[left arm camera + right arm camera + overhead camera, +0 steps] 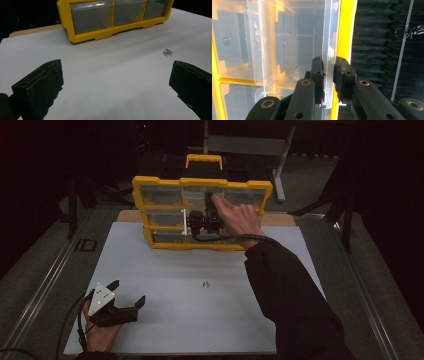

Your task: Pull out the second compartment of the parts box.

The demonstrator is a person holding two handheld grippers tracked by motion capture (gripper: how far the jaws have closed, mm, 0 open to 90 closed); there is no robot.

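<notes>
Right gripper view, jaws pinching clear drawer front (327, 62)

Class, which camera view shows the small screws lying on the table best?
The left gripper view: the screws lie clearly on the white table, between the open jaws. In the high view they are a tiny dark speck. The right gripper view faces the drawer cabinet.

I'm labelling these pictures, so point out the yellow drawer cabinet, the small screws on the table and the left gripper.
yellow drawer cabinet (202, 182): high view, top frame edge.
small screws (168, 52): left gripper view, middle of cluster.
left gripper (129, 294): high view, between its open jaws.
</notes>
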